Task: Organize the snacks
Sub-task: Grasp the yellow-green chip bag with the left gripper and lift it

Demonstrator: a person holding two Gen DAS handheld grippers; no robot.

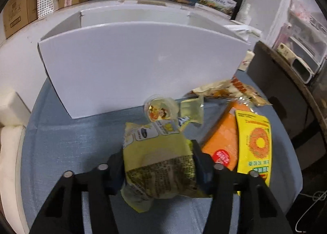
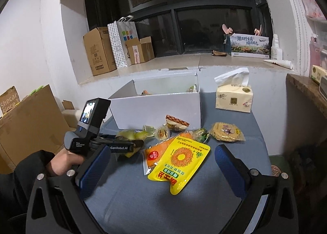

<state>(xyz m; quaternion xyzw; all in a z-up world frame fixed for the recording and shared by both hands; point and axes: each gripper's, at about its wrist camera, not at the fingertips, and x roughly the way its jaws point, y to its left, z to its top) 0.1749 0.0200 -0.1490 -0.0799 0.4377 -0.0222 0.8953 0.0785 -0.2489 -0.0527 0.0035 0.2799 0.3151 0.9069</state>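
While my left tongs (image 1: 158, 164) pinch the pale yellow packet (image 1: 157, 152), right tongs (image 2: 161, 169) wide and empty: lift clear, carry level over the white box (image 1: 143, 60) wall.

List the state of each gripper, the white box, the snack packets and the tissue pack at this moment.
left gripper: shut on the pale yellow packet.
right gripper: open, empty, above the bright yellow packet.
white box: open-topped, some snacks inside.
orange packet: flat, partly under the bright yellow one.
tissue pack: opened, tissue sticking out.

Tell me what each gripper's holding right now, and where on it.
The left gripper pinches the pale yellow packet across its sides, near the lower end. The right gripper is open, holding nothing.
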